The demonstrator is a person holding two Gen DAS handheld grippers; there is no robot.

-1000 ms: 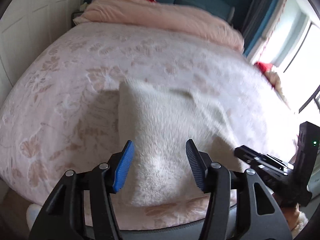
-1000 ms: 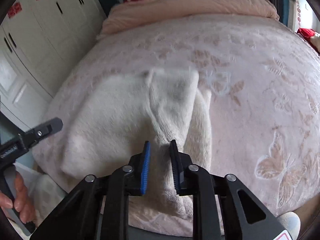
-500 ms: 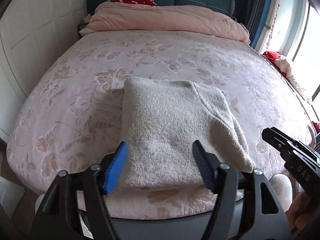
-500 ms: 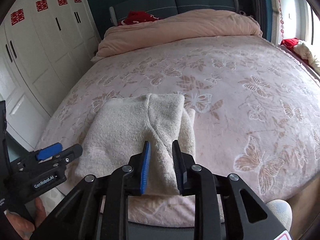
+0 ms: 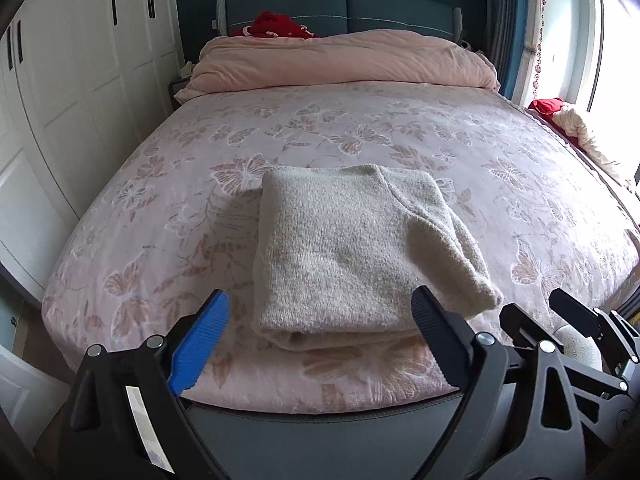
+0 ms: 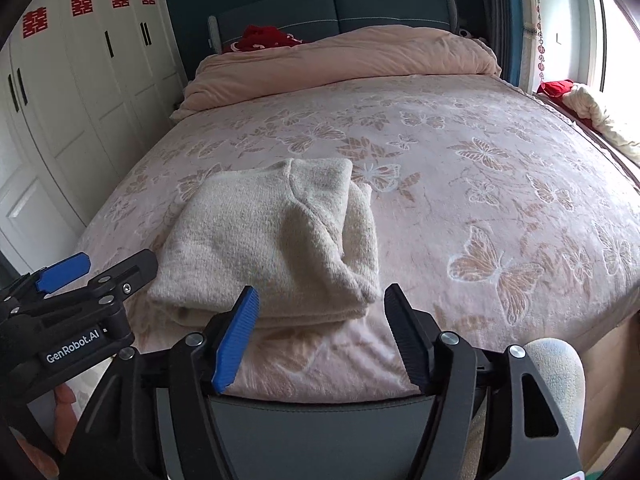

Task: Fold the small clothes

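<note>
A cream knitted garment (image 5: 344,248) lies folded into a thick rectangle near the foot edge of the bed (image 5: 160,184); it also shows in the right wrist view (image 6: 272,240). My left gripper (image 5: 316,344) is open and empty, held back from the bed edge just short of the garment. My right gripper (image 6: 320,332) is open and empty, also pulled back below the garment's near right corner. The right gripper shows at the lower right of the left wrist view (image 5: 572,320), and the left gripper at the lower left of the right wrist view (image 6: 80,280).
A rolled pink duvet (image 5: 340,60) lies along the head of the bed with a red item (image 5: 276,26) behind it. White wardrobe doors (image 5: 72,80) stand at the left. A window ledge with red and cream cloth (image 5: 568,120) is at the right.
Both grippers have pulled back from the garment toward the foot of the bed. The right gripper, shut on the fold before, has opened and let go. The garment rests folded.
</note>
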